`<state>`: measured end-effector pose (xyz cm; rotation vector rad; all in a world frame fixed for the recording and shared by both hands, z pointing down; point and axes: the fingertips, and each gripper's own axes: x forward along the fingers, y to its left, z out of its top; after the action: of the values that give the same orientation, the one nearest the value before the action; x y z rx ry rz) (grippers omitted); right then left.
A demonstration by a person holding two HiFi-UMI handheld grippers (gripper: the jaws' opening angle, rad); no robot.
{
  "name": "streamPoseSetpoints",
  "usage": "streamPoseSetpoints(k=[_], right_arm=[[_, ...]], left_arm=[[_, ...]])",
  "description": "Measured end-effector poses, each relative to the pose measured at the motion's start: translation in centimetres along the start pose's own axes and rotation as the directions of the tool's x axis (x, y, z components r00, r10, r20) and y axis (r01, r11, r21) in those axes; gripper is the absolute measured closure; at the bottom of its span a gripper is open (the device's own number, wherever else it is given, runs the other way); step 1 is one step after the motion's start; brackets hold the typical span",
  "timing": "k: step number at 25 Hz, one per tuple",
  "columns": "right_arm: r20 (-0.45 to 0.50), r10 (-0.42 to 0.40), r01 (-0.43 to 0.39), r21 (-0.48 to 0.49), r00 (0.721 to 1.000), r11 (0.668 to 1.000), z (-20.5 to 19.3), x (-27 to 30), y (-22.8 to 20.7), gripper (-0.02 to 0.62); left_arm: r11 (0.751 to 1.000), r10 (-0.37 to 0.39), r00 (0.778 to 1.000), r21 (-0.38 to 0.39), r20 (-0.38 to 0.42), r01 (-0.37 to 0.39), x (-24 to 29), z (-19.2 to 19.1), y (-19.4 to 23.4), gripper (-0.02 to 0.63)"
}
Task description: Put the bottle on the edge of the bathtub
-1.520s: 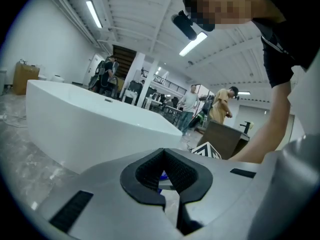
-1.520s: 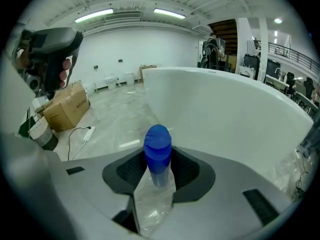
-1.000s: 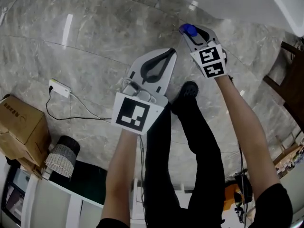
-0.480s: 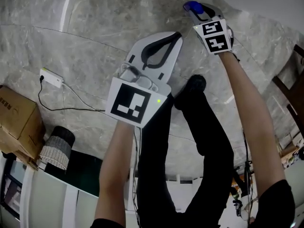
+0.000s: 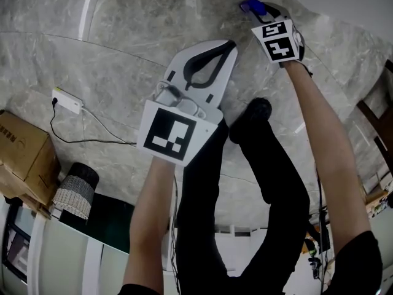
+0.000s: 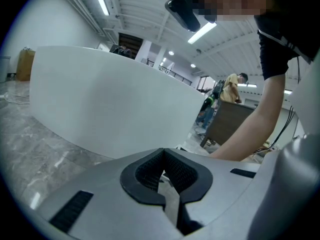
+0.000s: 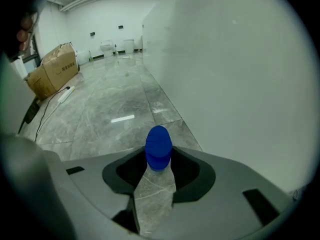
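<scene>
The right tool (image 5: 258,11) grips the bottle (image 7: 158,148), with its blue cap pointing straight ahead. The white bathtub (image 7: 240,74) stands just beside it, on the right. The left tool (image 5: 227,47) is closed, empty and farther away.

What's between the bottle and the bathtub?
Nothing visible. The bottle, held in the right gripper, is close beside the bathtub wall; only floor shows between them.
</scene>
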<state>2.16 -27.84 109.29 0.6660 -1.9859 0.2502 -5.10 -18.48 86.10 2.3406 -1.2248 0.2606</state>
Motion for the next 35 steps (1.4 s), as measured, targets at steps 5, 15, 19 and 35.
streamPoseSetpoints(k=[5, 15, 19, 35], right_arm=[[0.004, -0.007, 0.007, -0.002, 1.000, 1.000, -0.1, 0.0, -0.2, 0.449], [-0.031, -0.001, 0.000, -0.017, 1.000, 1.000, -0.3, -0.4, -0.3, 0.449], [-0.023, 0.007, -0.008, -0.029, 1.000, 1.000, 0.4, -0.9, -0.4, 0.442], [0.061, 0.044, -0.041, -0.049, 0.997, 0.998, 10.1, -18.7, -0.9, 0.425]], left_arm=[[1.000, 0.001, 1.000, -0.009, -0.001, -0.001, 0.1, -0.1, -0.3, 0.595], [1.000, -0.006, 1.000, -0.007, 0.003, 0.006, 0.6, 0.9, -0.6, 0.595], [1.000, -0.006, 1.000, -0.003, 0.003, 0.006, 0.6, 1.4, -1.0, 0.595], [0.999, 0.039, 0.997, -0.019, 0.068, -0.038, -6.6, 15.1, -7.3, 0.595]])
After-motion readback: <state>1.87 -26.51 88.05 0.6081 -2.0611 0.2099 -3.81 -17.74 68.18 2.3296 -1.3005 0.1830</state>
